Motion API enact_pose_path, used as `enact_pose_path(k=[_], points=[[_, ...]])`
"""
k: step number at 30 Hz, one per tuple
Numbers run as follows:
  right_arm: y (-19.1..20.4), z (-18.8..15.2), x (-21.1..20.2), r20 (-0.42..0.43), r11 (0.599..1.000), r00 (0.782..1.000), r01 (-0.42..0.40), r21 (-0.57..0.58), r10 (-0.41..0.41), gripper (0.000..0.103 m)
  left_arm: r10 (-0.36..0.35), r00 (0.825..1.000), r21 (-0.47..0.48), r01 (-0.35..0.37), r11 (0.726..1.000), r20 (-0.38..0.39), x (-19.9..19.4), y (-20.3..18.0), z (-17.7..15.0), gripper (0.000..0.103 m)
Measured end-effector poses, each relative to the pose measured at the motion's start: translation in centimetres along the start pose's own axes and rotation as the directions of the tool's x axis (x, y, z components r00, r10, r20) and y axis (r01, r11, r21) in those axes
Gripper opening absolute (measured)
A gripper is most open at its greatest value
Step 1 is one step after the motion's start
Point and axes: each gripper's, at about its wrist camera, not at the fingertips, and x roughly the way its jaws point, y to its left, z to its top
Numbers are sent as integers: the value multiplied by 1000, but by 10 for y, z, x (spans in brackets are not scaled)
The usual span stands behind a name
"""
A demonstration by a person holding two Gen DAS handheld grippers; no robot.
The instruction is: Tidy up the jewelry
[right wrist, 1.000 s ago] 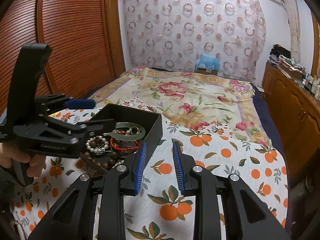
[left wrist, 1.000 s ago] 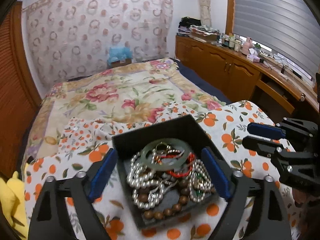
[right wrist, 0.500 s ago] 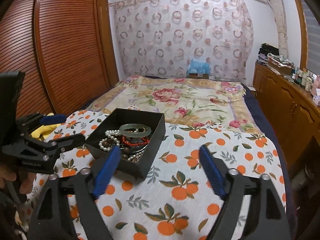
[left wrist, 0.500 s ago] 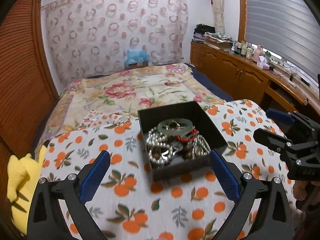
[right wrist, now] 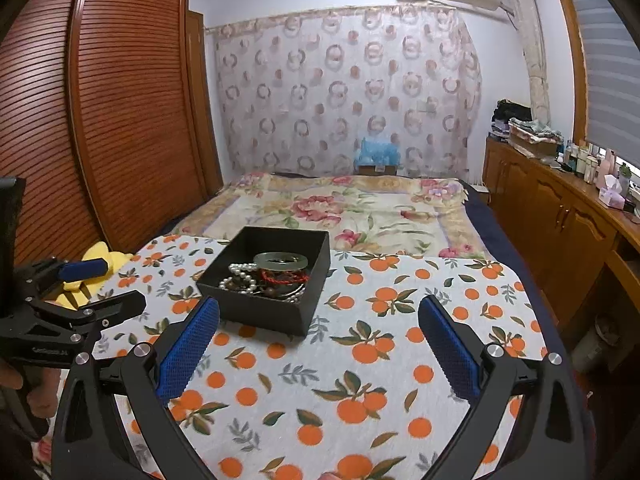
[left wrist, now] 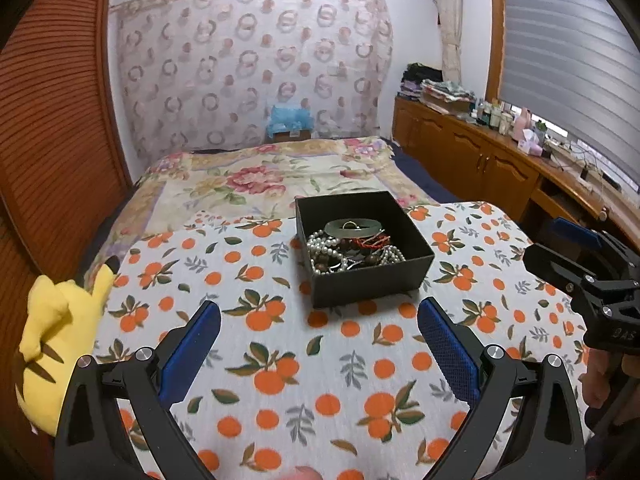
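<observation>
A black box [left wrist: 362, 248] with no lid sits on an orange-print cloth [left wrist: 304, 364] spread over the near end of a bed; in the right wrist view the box [right wrist: 266, 280] stands toward the left of the cloth [right wrist: 360, 360]. It is square, matte, with straight walls, and its far half shows bare black floor. The jewelry is heaped in the near half: a dull green bangle [left wrist: 353, 227] lies flat on top with a small gold ring [left wrist: 349, 224] inside its circle, a red cord bracelet [left wrist: 370, 241] lies just beside it, strands of white pearls [left wrist: 322, 242] loop along the left and right, and dark brown wooden beads [left wrist: 342, 256] lie tangled among them.

The left tool [left wrist: 319, 330] is held near the viewer, its blue-padded jaws spread wide and gripping nothing, well short of the box. The right tool [right wrist: 319, 330] is likewise spread wide and holds nothing, with the box just beyond its left finger.

A yellow plush toy [left wrist: 60, 344] lies at the cloth's left edge. Beyond the cloth is a floral bedspread [left wrist: 272, 176]. Faint raised lettering shows on the side of each tool body seen from the other camera, too small to read surely.
</observation>
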Motion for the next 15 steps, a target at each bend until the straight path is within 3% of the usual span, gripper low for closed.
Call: enact_pose_path(k=[15], points=[[19,-2,-43,77,1000,997,1,5,-1,100,60,993,-26,-58,998,98,-59,5,-8,95]])
